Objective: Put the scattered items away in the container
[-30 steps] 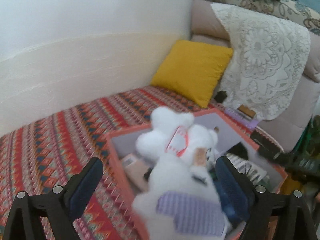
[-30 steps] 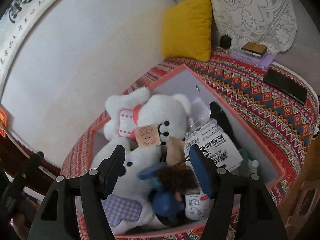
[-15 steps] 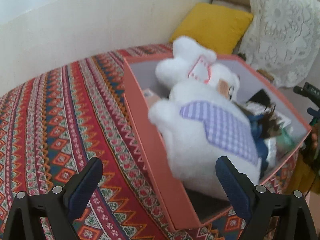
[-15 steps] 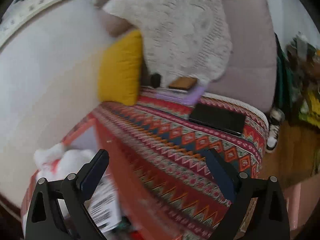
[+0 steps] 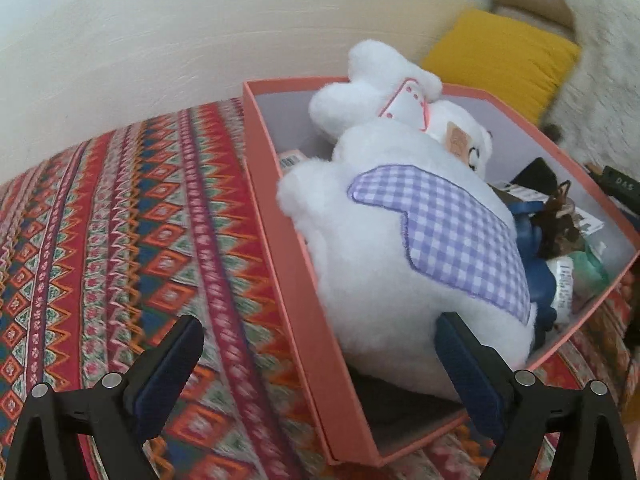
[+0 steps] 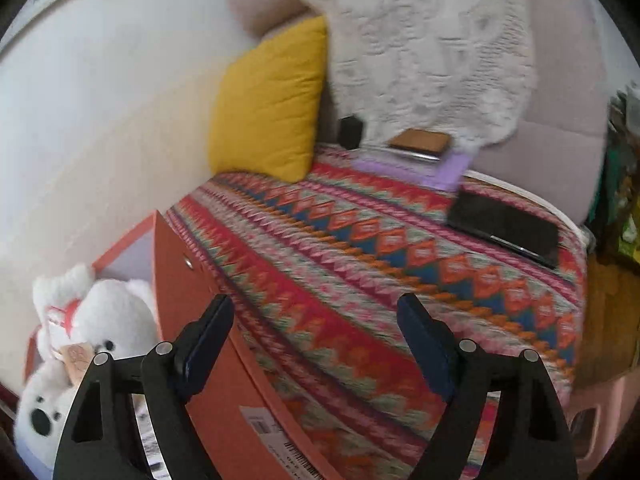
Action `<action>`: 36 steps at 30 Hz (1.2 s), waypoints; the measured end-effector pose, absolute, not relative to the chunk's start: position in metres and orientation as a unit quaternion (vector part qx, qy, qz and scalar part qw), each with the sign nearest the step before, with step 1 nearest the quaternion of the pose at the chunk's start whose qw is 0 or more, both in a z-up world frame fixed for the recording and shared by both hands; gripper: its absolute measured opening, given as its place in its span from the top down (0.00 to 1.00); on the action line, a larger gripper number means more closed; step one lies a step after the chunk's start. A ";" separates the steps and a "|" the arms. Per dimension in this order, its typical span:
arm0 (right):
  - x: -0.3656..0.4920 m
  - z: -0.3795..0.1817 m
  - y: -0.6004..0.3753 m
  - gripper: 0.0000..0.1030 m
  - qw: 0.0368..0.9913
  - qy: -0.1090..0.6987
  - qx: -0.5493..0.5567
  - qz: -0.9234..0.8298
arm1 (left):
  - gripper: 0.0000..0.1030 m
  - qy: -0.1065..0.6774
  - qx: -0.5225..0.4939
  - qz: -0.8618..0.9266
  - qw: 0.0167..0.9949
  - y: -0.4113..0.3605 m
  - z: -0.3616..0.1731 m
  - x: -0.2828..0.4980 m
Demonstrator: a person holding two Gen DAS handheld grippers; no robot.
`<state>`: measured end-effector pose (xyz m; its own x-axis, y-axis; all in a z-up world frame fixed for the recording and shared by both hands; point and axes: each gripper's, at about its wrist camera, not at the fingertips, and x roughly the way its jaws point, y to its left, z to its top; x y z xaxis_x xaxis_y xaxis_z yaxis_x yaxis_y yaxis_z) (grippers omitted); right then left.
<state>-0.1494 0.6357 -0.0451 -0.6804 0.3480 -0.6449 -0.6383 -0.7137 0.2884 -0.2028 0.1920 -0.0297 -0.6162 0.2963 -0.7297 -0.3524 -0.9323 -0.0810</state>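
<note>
Coral box (image 5: 280,216) packed; both grippers empty, fingers wide.
Left gripper (image 5: 316,364) straddles its near wall; right gripper's (image 6: 316,340) jaws just closed slightly: grip walls evenly.

Very little text is proving readable. In the left wrist view, at the right edge, a black object (image 5: 619,187) is showing pale letters that look like "DAS". White labels with barcodes are lying among the things inside the orange box (image 5: 280,216), their print too blurred to read. In the right wrist view, a barcode sticker (image 6: 266,426) on the box's outer wall is equally illegible.
</note>
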 end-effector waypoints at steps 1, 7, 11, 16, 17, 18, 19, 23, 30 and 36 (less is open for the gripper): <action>-0.166 -0.048 0.629 0.16 0.272 0.249 -0.289 0.884 | 0.06 0.030 -0.400 0.899 0.176 0.187 -0.030 -0.210; -0.248 -0.050 0.597 0.16 0.207 0.242 -0.317 0.894 | 0.06 0.017 -0.387 0.912 0.138 0.159 -0.018 -0.216; -0.199 -0.002 0.550 0.13 0.229 0.187 -0.304 0.906 | 0.05 0.045 -0.359 0.926 0.109 0.159 -0.007 -0.173; -0.119 0.040 0.432 0.02 0.104 0.110 -0.318 0.936 | 0.01 0.073 -0.333 0.932 0.125 0.164 0.010 -0.105; -0.100 0.043 0.406 0.02 0.090 0.090 -0.319 0.939 | 0.01 0.093 -0.323 0.933 0.130 0.167 0.017 -0.091; -0.086 0.045 0.387 0.02 0.084 0.079 -0.320 0.941 | 0.00 0.106 -0.315 0.934 0.131 0.169 0.023 -0.076; -0.067 0.045 0.366 0.02 0.078 0.068 -0.323 0.941 | 0.00 0.114 -0.307 0.935 0.132 0.169 0.027 -0.061; -0.015 0.042 0.329 0.02 0.089 0.058 -0.333 0.937 | 0.00 0.091 -0.292 0.939 0.156 0.153 0.045 -0.008; 0.070 0.068 0.314 0.00 0.124 0.048 -0.299 0.945 | 0.00 0.037 -0.293 0.935 0.197 0.138 0.076 0.044; 0.107 0.097 0.305 0.00 0.124 0.056 -0.282 0.950 | 0.00 0.043 -0.272 0.942 0.190 0.134 0.095 0.070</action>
